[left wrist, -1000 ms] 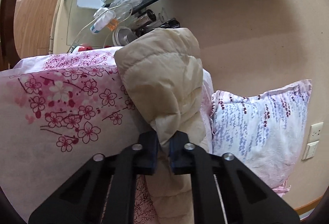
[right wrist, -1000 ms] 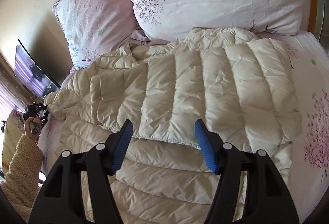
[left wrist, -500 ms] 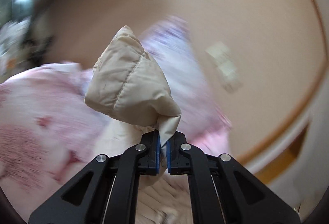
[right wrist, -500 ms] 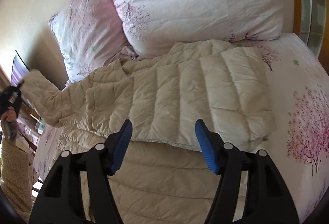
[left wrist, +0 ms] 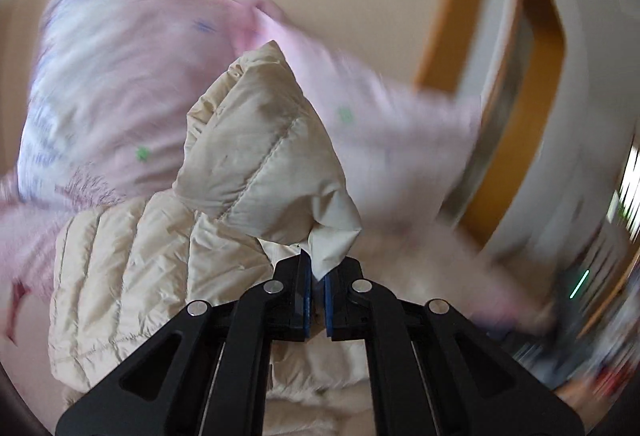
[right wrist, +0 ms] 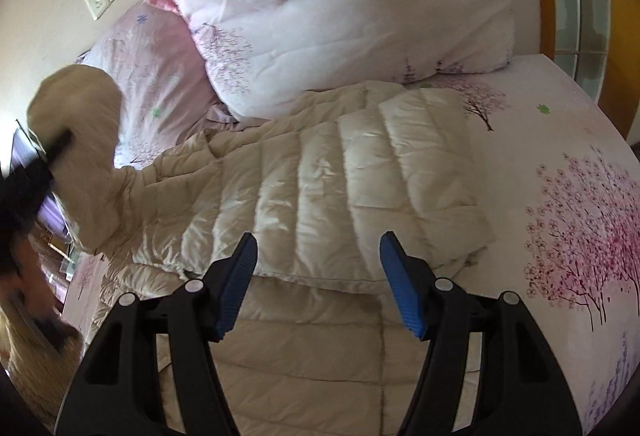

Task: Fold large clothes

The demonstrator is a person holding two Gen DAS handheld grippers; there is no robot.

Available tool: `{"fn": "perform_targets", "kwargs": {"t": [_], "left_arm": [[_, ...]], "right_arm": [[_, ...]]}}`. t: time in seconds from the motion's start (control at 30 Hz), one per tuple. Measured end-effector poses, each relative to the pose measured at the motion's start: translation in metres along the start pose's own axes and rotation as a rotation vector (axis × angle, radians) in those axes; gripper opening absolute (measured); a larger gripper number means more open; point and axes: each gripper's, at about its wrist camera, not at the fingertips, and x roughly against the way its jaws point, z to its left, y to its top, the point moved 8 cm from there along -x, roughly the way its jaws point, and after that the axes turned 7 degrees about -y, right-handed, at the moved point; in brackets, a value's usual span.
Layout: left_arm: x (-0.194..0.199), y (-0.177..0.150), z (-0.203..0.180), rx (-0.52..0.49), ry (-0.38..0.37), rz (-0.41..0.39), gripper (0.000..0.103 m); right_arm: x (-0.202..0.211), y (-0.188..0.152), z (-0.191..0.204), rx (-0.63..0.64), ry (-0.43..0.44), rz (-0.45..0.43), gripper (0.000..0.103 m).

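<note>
Two grippers share one garment, a cream quilted down jacket [right wrist: 320,196] spread across the bed [right wrist: 560,164] below the pillows [right wrist: 340,16]. Farthest left in the right wrist view, a sleeve [right wrist: 76,108] is raised off the bedding, blurred, with the dark shape of the left gripper at its end. The left wrist view shows this closely: the left gripper [left wrist: 316,300] is clenched on the cuff [left wrist: 332,244], and the puffy sleeve bulges up just ahead of its fingers, with the jacket body low and to the left.

Moving rightward, the jacket's body runs long-ways from lower left toward the pillows, and one panel already lies doubled over its middle. The right gripper [right wrist: 318,284] hangs over that panel's near edge, released and holding nothing.

Judging from this, the lifted sleeve is due to cross rightward onto the body. The left gripper has it; the right is nearer the landing spot and placed to pin the fold.
</note>
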Motion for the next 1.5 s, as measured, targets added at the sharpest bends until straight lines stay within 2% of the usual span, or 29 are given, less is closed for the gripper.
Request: {"fn": "perform_targets", "kwargs": {"t": [0.07, 0.13, 0.17, 0.2, 0.27, 0.3, 0.33, 0.43, 0.57, 0.63, 0.7, 0.8, 0.93, 0.97, 1.0, 1.03, 1.07, 1.17, 1.23, 1.27, 1.37, 1.43, 1.5], "left_arm": [[-0.027, -0.030, -0.020, -0.148, 0.054, 0.086, 0.003], [-0.049, -0.055, -0.032, -0.239, 0.073, 0.170, 0.006], [-0.057, -0.064, -0.036, -0.275, 0.079, 0.201, 0.017], [-0.063, -0.071, -0.042, -0.309, 0.084, 0.224, 0.023], [-0.066, -0.082, -0.051, -0.373, 0.084, 0.239, 0.066], [-0.066, -0.085, -0.055, -0.406, 0.087, 0.238, 0.079], [-0.063, -0.085, -0.061, -0.445, 0.093, 0.216, 0.087], [-0.048, -0.082, -0.071, -0.481, 0.063, 0.204, 0.090], [-0.003, -0.069, -0.054, -0.365, -0.005, 0.204, 0.090], [0.018, -0.066, -0.026, -0.297, 0.016, 0.201, 0.090], [0.038, -0.064, 0.012, -0.221, 0.094, 0.206, 0.090], [0.060, -0.068, 0.067, -0.128, 0.220, 0.227, 0.090], [0.086, -0.083, 0.121, -0.001, 0.340, 0.262, 0.090], [0.089, -0.084, 0.128, 0.014, 0.353, 0.264, 0.090], [0.092, -0.085, 0.136, 0.036, 0.367, 0.266, 0.090], [0.093, -0.085, 0.142, 0.057, 0.372, 0.268, 0.090], [0.093, -0.084, 0.146, 0.072, 0.372, 0.268, 0.090], [0.089, -0.080, 0.151, 0.093, 0.376, 0.263, 0.090], [0.087, -0.081, 0.152, 0.089, 0.383, 0.267, 0.090], [0.085, -0.082, 0.152, 0.087, 0.381, 0.271, 0.090], [0.080, -0.086, 0.153, 0.085, 0.367, 0.288, 0.090], [0.079, -0.089, 0.151, 0.091, 0.353, 0.295, 0.090], [0.080, -0.091, 0.151, 0.097, 0.341, 0.295, 0.090]], "right_arm": [[-0.003, 0.000, -0.004, -0.017, -0.001, 0.007, 0.064], [-0.004, 0.000, -0.008, -0.027, 0.000, 0.011, 0.064], [-0.005, 0.001, -0.009, -0.032, 0.002, 0.011, 0.064], [-0.005, 0.002, -0.010, -0.040, 0.007, 0.013, 0.064], [-0.005, 0.005, -0.012, -0.060, 0.025, 0.014, 0.064], [-0.004, 0.008, -0.012, -0.074, 0.040, 0.015, 0.064], [-0.004, 0.011, -0.011, -0.087, 0.058, 0.015, 0.064], [-0.001, 0.018, -0.005, -0.130, 0.143, 0.023, 0.064], [-0.004, 0.019, 0.015, -0.182, 0.297, 0.092, 0.064], [-0.013, 0.016, 0.031, -0.179, 0.348, 0.150, 0.064], [-0.024, 0.013, 0.047, -0.168, 0.370, 0.203, 0.064], [-0.039, 0.012, 0.062, -0.152, 0.340, 0.226, 0.064], [-0.054, 0.012, 0.072, -0.185, 0.327, 0.244, 0.064], [-0.055, 0.012, 0.073, -0.185, 0.325, 0.233, 0.058], [-0.056, 0.013, 0.079, -0.147, 0.310, 0.198, 0.030], [-0.056, 0.013, 0.083, -0.108, 0.296, 0.185, 0.011], [-0.054, 0.014, 0.083, -0.094, 0.291, 0.174, 0.004], [-0.031, 0.026, 0.078, -0.075, 0.270, 0.042, 0.003], [-0.020, 0.028, 0.066, -0.068, 0.204, -0.023, 0.003], [-0.023, 0.026, 0.061, -0.067, 0.174, -0.009, 0.003], [-0.058, 0.000, 0.047, -0.046, 0.064, 0.144, 0.004], [-0.068, -0.009, 0.046, -0.051, 0.061, 0.206, 0.005], [-0.060, -0.004, 0.043, -0.080, 0.078, 0.190, 0.012]]}}
